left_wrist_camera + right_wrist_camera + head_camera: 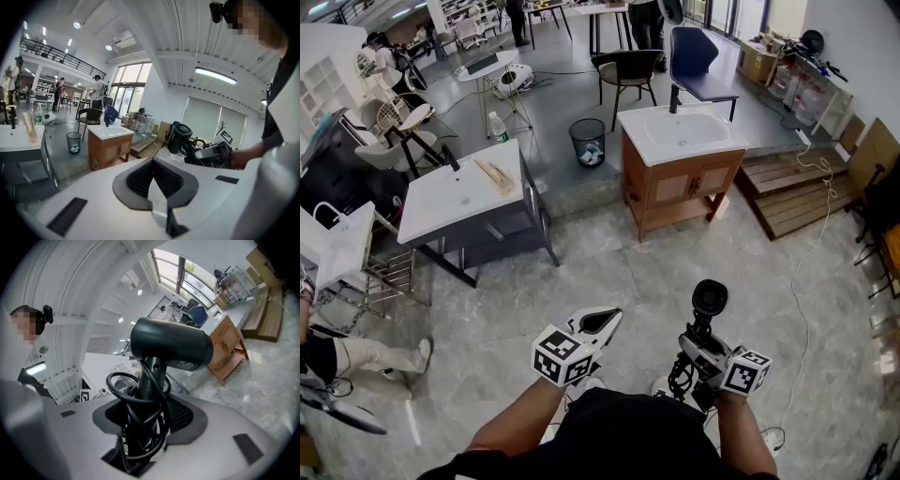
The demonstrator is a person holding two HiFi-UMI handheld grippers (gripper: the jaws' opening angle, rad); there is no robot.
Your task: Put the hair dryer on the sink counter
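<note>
1. The hair dryer point(168, 345) is held upright in the right gripper point(145, 427); the jaws are closed on its black handle, and the barrel is seen above them.
2. A black cord point(123, 399) is looped in coils round the handle and is caught between the same jaws.
3. The sink counter point(727, 141), a white basin top on a wooden cabinet, is taken as the landmark. The hair dryer is held well apart from it, on the side nearer the person, above the grey floor.
4. The left gripper point(598, 323) is held on that same near side of the sink counter, just beside the right gripper. Its jaws are brought together and nothing is seen between them.
5. A black faucet point(674, 97) is mounted at the back edge of the sink counter.
6. A mesh waste bin point(588, 142) is placed just to the left of the sink counter.
7. A low wooden platform point(787, 187) is laid to the right of the sink counter.
8. A dark chair point(628, 70) is set behind the sink counter.
</note>
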